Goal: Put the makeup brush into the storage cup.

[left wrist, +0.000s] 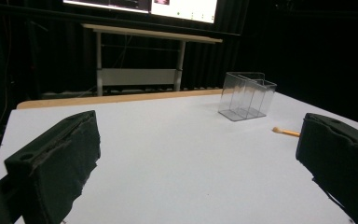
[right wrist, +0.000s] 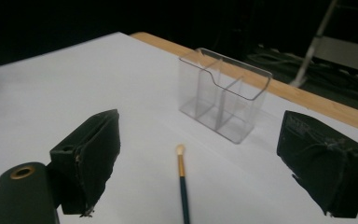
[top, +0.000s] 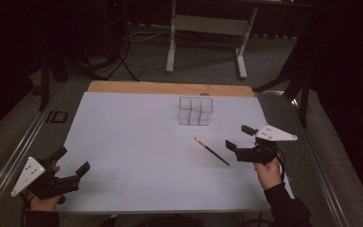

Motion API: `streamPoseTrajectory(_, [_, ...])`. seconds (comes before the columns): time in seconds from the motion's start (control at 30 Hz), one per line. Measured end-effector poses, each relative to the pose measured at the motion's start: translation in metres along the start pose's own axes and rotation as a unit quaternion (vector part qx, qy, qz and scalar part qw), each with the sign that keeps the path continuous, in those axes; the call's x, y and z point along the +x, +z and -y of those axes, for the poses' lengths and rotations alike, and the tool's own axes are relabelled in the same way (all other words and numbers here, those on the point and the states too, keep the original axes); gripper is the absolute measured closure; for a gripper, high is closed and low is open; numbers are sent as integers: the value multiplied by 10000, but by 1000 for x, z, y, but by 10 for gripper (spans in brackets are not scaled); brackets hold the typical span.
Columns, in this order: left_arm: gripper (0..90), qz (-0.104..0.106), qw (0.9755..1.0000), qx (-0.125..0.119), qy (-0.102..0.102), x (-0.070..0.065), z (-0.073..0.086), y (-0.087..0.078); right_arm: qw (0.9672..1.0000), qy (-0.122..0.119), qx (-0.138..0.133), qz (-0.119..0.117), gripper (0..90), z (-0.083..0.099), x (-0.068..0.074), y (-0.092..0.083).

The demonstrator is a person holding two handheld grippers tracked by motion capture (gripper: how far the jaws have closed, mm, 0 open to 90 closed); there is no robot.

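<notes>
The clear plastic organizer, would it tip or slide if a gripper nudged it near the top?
The clear organizer looks thin-walled and empty, so it is probably light and would slide easily on the smooth white tabletop. It stands taller than it is deep, so a high push may well tip it.

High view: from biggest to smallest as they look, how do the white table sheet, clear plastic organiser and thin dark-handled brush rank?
1. White table sheet
2. Clear plastic organiser
3. Thin dark-handled brush, long but very slim
</notes>
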State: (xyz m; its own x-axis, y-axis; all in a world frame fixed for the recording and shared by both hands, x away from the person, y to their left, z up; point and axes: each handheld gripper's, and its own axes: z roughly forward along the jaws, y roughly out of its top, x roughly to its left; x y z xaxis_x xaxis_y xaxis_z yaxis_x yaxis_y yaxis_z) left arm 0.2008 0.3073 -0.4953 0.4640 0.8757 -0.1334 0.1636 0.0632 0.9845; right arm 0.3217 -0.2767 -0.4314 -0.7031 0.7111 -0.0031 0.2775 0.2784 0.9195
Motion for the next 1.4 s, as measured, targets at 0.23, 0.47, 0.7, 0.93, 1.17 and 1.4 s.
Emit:
streamPoseTrajectory(0.23, [0, 3, 10000, 10, 1, 0, 0, 1, 9995, -144, 264, 94, 114, -4, -3, 20])
streamPoseTrajectory(0.47, [0, 17, 10000, 45, 45, -1, -1, 0, 9986, -92, 525, -60, 107, -7, -5, 43])
streamPoseTrajectory(0.7, [0, 21, 10000, 11, -9, 1, -1, -1, 9949, -15, 950, -328, 109, -6, -8, 62])
streamPoseTrajectory(0.93, [0, 30, 10000, 28, 23, 0, -1, 0, 9889, -133, 1427, -392, 200, 3, -7, 77])
streamPoseTrajectory(1.17, [0, 31, 10000, 26, 18, 0, -1, 0, 9826, -224, 1779, -484, 344, 7, -9, 86])
streamPoseTrajectory(1.4, [0, 49, 10000, 35, 14, 0, -1, 0, 9734, -252, 2202, -577, 416, 12, -6, 95])
